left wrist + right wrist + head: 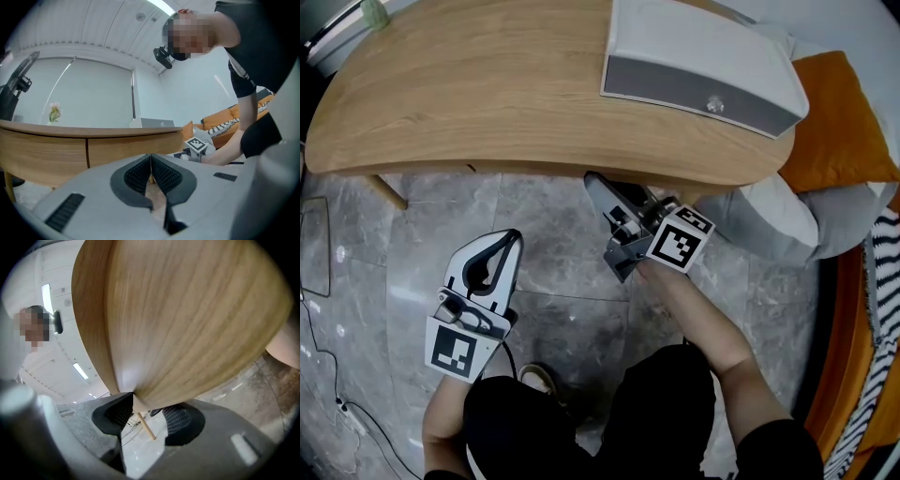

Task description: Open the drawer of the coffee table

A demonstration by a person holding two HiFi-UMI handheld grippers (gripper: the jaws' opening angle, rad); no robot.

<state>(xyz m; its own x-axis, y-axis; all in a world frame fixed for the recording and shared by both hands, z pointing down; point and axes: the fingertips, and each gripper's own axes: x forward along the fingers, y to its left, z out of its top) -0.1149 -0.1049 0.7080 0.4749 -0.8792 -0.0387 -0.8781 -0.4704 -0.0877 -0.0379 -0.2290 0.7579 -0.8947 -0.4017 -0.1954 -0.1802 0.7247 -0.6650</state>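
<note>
The oval wooden coffee table [487,94] fills the top of the head view. My right gripper [598,186] reaches under its near edge, tips hidden below the top. In the right gripper view the wooden drawer front [187,319] fills the frame, and its lower edge sits between the two pads of that gripper [152,404], which close on it. My left gripper [508,239] hangs over the grey floor to the left, jaws together and empty. The left gripper [151,157] points level at the table's side, where the drawer panel [131,147] lies right of a vertical seam.
A white and grey box [698,61] stands on the table's right end. An orange cushion [839,122] and a grey cushion [778,220] lie to the right. A slanted table leg [386,192] shows at left, and a cable [319,347] crosses the floor.
</note>
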